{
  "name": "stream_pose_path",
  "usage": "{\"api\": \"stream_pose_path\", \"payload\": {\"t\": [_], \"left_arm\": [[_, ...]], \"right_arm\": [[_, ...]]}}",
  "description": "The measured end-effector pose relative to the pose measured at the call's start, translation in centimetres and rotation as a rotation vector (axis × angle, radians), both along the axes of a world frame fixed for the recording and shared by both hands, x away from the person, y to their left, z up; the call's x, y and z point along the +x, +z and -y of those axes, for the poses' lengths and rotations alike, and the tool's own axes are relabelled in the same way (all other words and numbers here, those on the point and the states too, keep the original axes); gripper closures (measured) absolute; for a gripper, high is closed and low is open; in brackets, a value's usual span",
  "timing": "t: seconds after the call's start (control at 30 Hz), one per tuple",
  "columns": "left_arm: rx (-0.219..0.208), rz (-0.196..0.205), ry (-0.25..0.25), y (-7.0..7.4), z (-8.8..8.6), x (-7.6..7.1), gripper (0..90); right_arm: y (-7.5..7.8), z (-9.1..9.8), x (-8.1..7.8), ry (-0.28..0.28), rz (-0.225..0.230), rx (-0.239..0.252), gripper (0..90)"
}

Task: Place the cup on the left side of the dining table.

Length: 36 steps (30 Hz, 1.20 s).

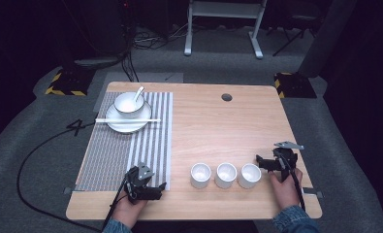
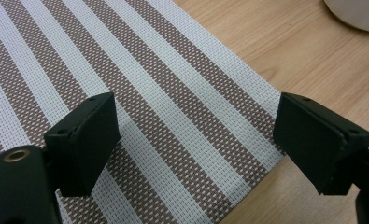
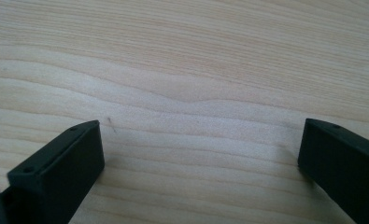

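1. The left gripper [image 1: 152, 187] rests at the near left of the wooden table [image 1: 218, 126], over the near right corner of the striped placemat [image 1: 131, 145]; its jaws stand wide apart with nothing between them.
2. The right gripper [image 1: 263, 162] sits at the near right, just beside the rightmost cup [image 1: 249, 175]. In its own view the jaws are spread over bare wood, holding nothing.
3. Three small white cups stand in a row near the table's near edge: the left cup [image 1: 200, 175], the middle cup [image 1: 226, 175] and the rightmost one, close together, upright, mouths up.
4. These look like glazed ceramic: stiff, light, smooth and likely slippery, and breakable if knocked over. A hold across the rim wall, one jaw inside and one outside, seems safest.
5. On the far left of the placemat a bowl with a spoon [image 1: 129, 103] sits on a plate [image 1: 112, 121], chopsticks [image 1: 127, 120] laid across it.
6. Whether the cups hold anything is hard to tell; in the left gripper view a cup is cut off at the top edge.
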<state>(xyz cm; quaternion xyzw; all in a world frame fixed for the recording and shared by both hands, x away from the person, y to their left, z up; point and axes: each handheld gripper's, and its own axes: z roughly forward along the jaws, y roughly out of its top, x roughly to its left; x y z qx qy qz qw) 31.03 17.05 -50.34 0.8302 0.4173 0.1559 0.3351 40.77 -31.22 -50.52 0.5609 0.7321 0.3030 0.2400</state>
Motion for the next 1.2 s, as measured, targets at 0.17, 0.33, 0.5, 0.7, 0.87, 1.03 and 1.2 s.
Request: {"api": "stream_pose_path", "payload": {"t": [0.17, 0.33, 0.5, 0.7, 0.87, 1.03, 1.2], "left_arm": [[-0.001, 0.002, 0.010, -0.01, 0.05, -0.07, 14.8], [0.001, 0.005, 0.010, -0.02, 0.05, -0.08, 14.9], [0.003, 0.010, 0.008, 0.01, 0.11, -0.22, 15.8], [-0.005, 0.005, -0.004, 0.01, 0.05, -0.15, 17.6], [-0.009, 0.003, -0.002, 0.02, 0.01, -0.14, 18.0], [-0.009, 0.004, 0.006, 0.06, -0.04, -0.15, 19.3], [-0.096, 0.005, 0.007, 0.27, -0.62, -0.04, 19.8]], "right_arm": [[0.00, 0.00, 0.00, 0.000, 0.000, 0.000, 0.3], [0.00, 0.00, 0.00, 0.000, 0.000, 0.000, 0.3], [0.00, -0.01, 0.00, 0.000, 0.000, 0.000, 0.3], [0.00, -0.01, 0.04, 0.003, 0.001, 0.001, 0.4], [0.00, 0.00, 0.05, 0.005, 0.001, -0.001, 0.4], [0.00, 0.00, 0.07, 0.008, 0.001, 0.001, 0.4], [0.00, 0.01, 0.06, 0.009, 0.001, -0.001, 0.4]]}}
